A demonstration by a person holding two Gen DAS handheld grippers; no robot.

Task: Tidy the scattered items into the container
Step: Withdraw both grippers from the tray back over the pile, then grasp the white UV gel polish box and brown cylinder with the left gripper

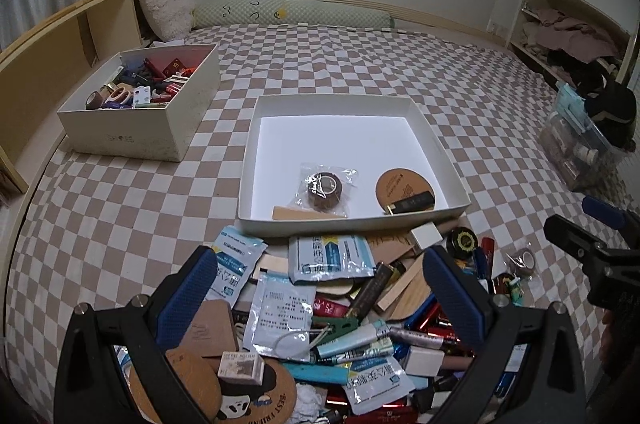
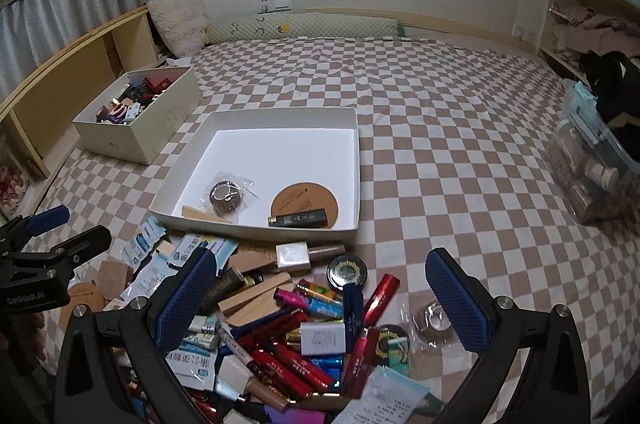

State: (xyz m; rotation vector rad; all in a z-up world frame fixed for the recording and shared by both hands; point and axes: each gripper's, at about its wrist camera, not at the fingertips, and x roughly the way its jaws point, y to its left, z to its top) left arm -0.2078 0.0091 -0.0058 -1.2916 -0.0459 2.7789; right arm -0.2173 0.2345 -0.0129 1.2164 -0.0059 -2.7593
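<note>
We see the shallow white cardboard tray (image 1: 436,143) on the checkered bedspread (image 1: 360,63), holding a bagged brown tape roll (image 1: 323,187), round cork coaster (image 1: 400,183) and dark tube (image 1: 412,203). Just before the tray sprawls the heap of sachets, tubes and wooden blocks (image 2: 280,324). Our left gripper (image 1: 316,288) and right gripper (image 2: 320,298) hover over it, both spread wide, holding nothing. Left of the tray sits a full white box (image 1: 120,135).

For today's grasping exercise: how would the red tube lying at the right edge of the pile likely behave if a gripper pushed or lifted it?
The red tube looks round and smooth, so it would probably roll sideways on the checked bedsheet if nudged. Its glossy skin may slip between pads unless gripped across its middle. It seems small and rigid, likely light, and the open right gripper should span it easily.
</note>
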